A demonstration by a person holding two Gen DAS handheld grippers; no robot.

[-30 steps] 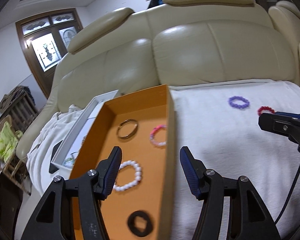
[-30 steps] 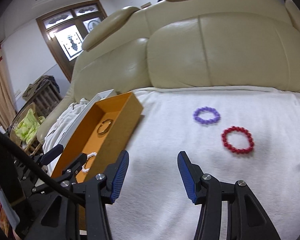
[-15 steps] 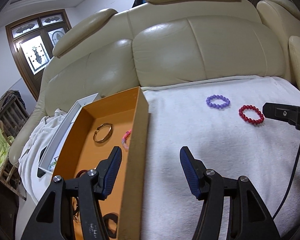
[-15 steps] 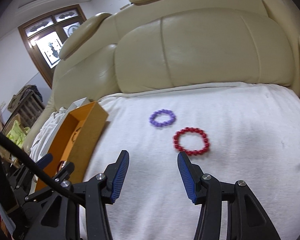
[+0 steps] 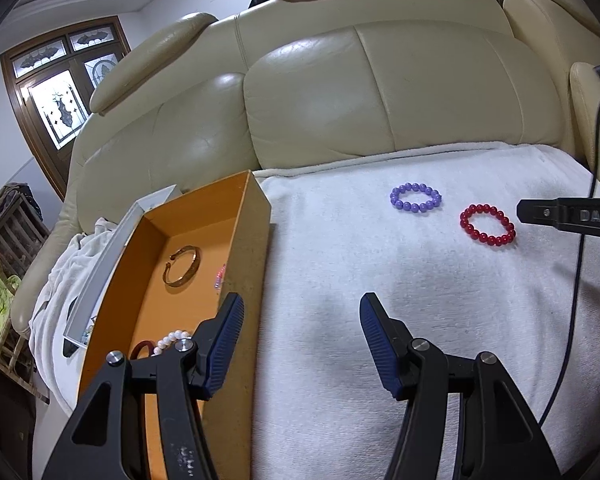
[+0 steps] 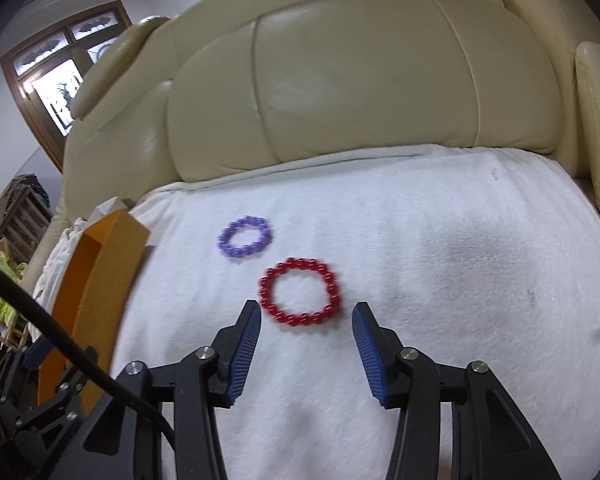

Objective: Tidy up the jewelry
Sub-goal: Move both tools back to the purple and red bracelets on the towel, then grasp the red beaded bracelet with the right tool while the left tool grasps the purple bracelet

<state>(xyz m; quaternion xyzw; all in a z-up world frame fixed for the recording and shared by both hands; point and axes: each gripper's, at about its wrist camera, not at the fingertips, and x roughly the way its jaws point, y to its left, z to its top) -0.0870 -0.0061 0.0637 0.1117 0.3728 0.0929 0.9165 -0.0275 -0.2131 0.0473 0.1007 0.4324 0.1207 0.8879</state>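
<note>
Here the right gripper (image 6: 306, 322) hangs spread wide just short of the red bead bracelet (image 6: 301, 292), which lies flat on the white towel (image 6: 440, 264) beside the purple bead bracelet (image 6: 245, 237). A shallow pinch could snag the pile or roll the beads aside. The left gripper (image 5: 302, 332), also spread and empty, hovers by the orange box (image 5: 244, 264).
</note>
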